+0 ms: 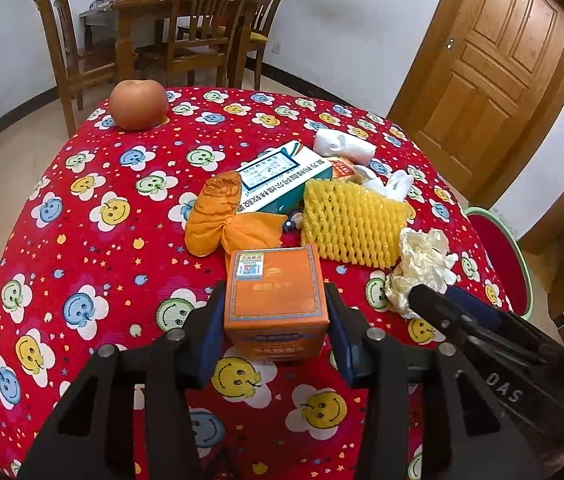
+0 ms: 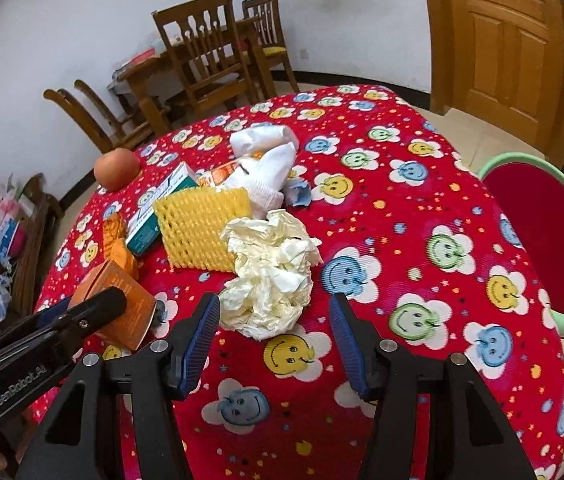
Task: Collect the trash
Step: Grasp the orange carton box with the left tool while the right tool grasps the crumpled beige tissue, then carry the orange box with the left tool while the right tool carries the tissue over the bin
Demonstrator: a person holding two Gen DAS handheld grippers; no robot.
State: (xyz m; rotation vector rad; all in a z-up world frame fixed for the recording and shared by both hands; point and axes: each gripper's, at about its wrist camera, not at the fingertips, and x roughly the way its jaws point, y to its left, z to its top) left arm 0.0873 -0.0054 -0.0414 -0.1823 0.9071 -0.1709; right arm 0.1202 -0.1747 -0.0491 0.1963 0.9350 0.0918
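My left gripper [image 1: 276, 316] is shut on a small orange box [image 1: 276, 296], its blue pads pressed on both sides; the box also shows in the right wrist view [image 2: 122, 300]. My right gripper [image 2: 274, 320] is open, its jaws on either side of the near end of a crumpled cream paper wad [image 2: 270, 268], which also shows in the left wrist view [image 1: 422, 268]. Behind lie a yellow foam fruit net [image 2: 202, 228], a teal-and-white carton [image 1: 278, 180], an orange crumpled wrapper [image 1: 222, 220] and white tissue [image 2: 266, 168].
An apple [image 1: 138, 104] sits at the table's far left edge. A green bin with a red inside [image 2: 546, 240] stands on the floor to the right of the table. The red smiley tablecloth [image 2: 422, 240] covers the round table. Wooden chairs [image 1: 202, 24] and a door [image 1: 494, 60] stand behind.
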